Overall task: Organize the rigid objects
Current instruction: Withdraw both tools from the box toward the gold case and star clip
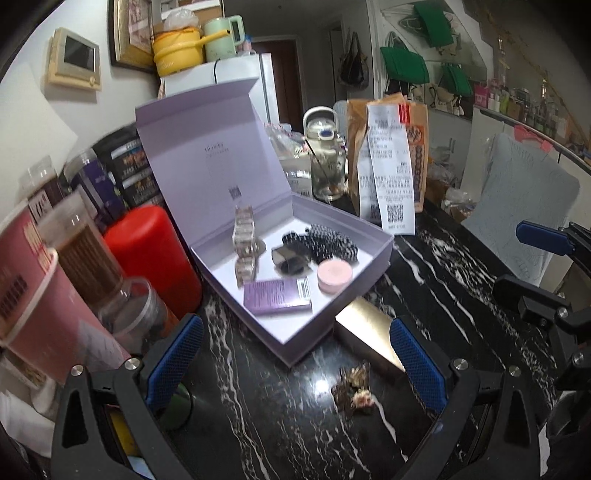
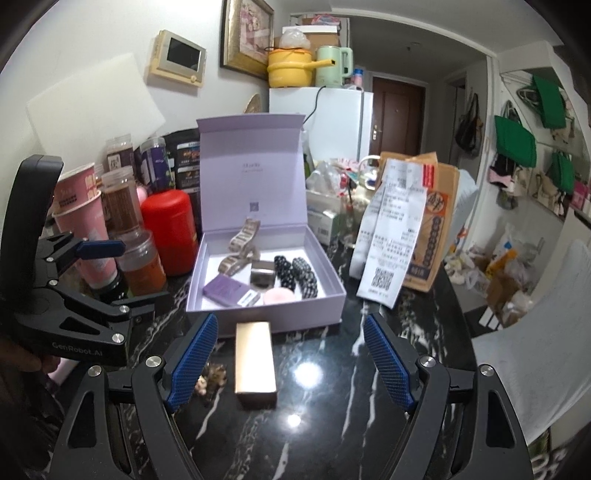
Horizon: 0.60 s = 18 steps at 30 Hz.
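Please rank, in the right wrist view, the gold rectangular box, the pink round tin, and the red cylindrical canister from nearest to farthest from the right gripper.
1. Gold rectangular box: on the table, between the open right gripper fingers.
2. Pink round tin: inside the lilac box's front edge.
3. Red cylindrical canister: far left, beside the box.

A lived-in home: fridge [image 2: 320, 122], framed picture [image 2: 246, 35], hanging tote bags [image 2: 515, 142].

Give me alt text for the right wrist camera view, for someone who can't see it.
An open lilac gift box holding small items sits on a black marble table, with a gold rectangular box lying in front of it, between the open blue fingers of the right gripper. The left gripper is at the left, beside jars and a red canister.
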Motion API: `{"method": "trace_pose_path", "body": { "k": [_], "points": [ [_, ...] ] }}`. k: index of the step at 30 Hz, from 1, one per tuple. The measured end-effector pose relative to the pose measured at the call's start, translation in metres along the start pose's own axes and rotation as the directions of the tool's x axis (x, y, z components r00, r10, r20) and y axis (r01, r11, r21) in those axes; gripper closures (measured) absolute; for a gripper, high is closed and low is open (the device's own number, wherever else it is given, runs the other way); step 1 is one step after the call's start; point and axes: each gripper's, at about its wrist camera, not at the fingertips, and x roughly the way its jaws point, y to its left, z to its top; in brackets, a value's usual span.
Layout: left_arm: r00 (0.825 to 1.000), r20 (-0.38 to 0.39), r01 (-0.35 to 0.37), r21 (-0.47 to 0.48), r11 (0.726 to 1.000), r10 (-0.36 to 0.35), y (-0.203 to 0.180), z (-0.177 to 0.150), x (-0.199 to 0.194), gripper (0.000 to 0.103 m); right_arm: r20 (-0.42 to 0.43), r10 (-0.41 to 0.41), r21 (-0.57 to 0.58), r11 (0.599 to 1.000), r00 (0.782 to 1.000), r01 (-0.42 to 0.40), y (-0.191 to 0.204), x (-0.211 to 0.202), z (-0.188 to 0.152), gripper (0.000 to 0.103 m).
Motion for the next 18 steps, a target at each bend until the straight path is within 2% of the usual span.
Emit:
{"method": "trace_pose_path", "body": {
  "k": [4,18],
  "points": [
    [0.999,-0.035,0.041,-0.019,0.999,-0.042,0.003,-0.014,0.008,0.000,-0.024,0.018,0.014,1.000,1.000,-0.017,0.000,0.006,-0.011,0.021],
    [0.991,-0.110,0.078,-0.033,0.996,-0.082,0.006,-0.045,0.030,0.000,-0.115,0.063,0.042,0.997,0.991,-0.059,0.006,0.038,-0.048,0.021]
  ]
}}
